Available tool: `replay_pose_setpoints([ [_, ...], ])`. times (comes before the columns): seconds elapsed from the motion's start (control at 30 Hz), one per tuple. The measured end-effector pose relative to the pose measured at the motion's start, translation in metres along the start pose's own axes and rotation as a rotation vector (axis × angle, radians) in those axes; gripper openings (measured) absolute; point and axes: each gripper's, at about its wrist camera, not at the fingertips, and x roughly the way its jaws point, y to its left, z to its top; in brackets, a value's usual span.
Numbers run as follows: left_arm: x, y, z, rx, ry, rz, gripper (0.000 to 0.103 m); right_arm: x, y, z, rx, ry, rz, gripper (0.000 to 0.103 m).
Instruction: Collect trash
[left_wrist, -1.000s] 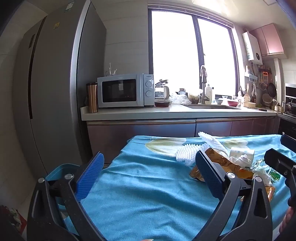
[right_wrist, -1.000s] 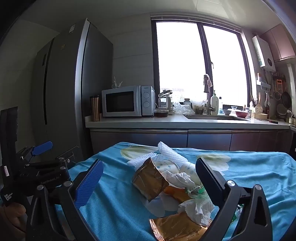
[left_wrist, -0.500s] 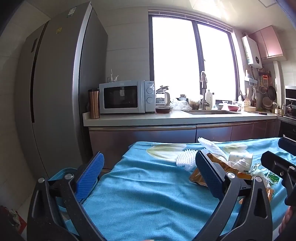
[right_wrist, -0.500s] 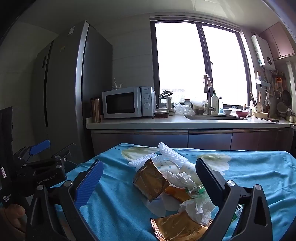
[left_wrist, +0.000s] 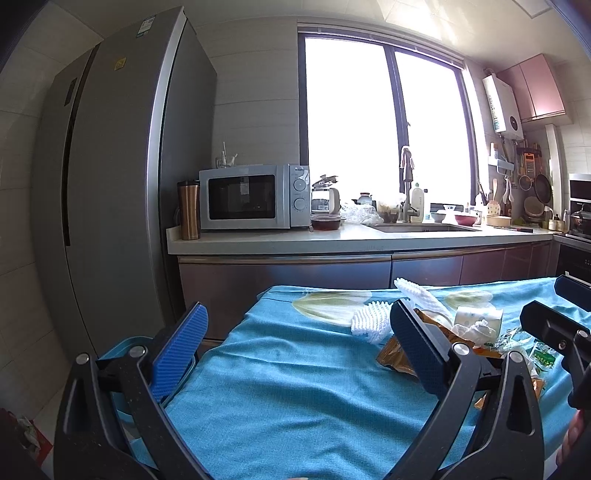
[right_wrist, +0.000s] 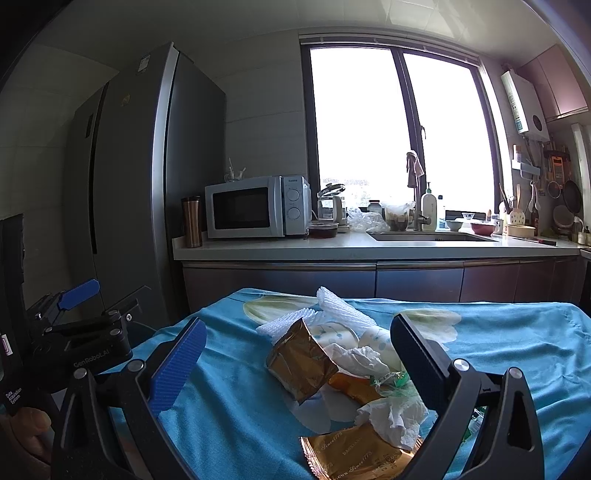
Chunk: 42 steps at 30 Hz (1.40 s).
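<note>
Trash pile of crumpled white tissue, gold foil wrappers and white foam netting (right_wrist: 343, 365) sits lower centre on the blue tablecloth (right_wrist: 236, 417). Right gripper (right_wrist: 295, 365) spread wide, empty; left gripper (left_wrist: 299, 350) likewise. Risk: light tissue slipping out, foil tearing.

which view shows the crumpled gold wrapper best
The right wrist view: the gold wrapper sits unobstructed between the open right claw's fingers, among tissues on the blue tablecloth. In the left wrist view only slivers of it show, mostly hidden behind a finger of the open left claw.
</note>
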Motion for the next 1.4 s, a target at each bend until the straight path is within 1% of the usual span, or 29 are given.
replay_pose_setpoints([
  [1.4, 0.0021, -0.0029, -0.0019, 0.005, -0.002, -0.004, 0.097, 0.0028, -0.0051, -0.0055, 0.022, 0.01, 0.014, 0.097],
])
